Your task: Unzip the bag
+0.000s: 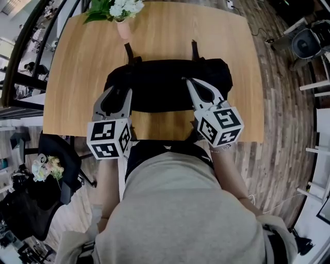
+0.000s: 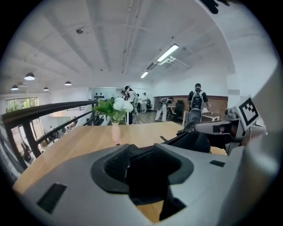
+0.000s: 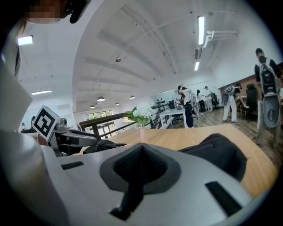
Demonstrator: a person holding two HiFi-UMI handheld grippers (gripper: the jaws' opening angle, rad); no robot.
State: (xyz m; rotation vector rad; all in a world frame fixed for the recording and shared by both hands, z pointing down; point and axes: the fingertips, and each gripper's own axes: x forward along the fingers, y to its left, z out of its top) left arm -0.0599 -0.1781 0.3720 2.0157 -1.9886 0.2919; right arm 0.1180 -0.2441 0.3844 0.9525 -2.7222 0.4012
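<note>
Black bag [image 1: 165, 85] whole in head view, partial in gripper views.

Zip: I can't find it in any view; the bag [image 1: 165, 82] reads as one black mass.
Bag's near edge: covered in the head view by the left gripper [image 1: 121, 92] and the right gripper [image 1: 186, 80].
Contact: I cannot tell whether either gripper's tips touch the bag.
Left jaws' gap: dark in the left gripper view; bag cloth or gripper part, I can't say.
Bag in the right gripper view: its left part sits behind the gripper's own body.
Top of the flowers [image 1: 116, 7]: cut off by the head view's upper edge.
My operator's hands: hidden under the marker cubes [image 1: 109, 138].
Background people [image 2: 196, 99]: too small to read.
</note>
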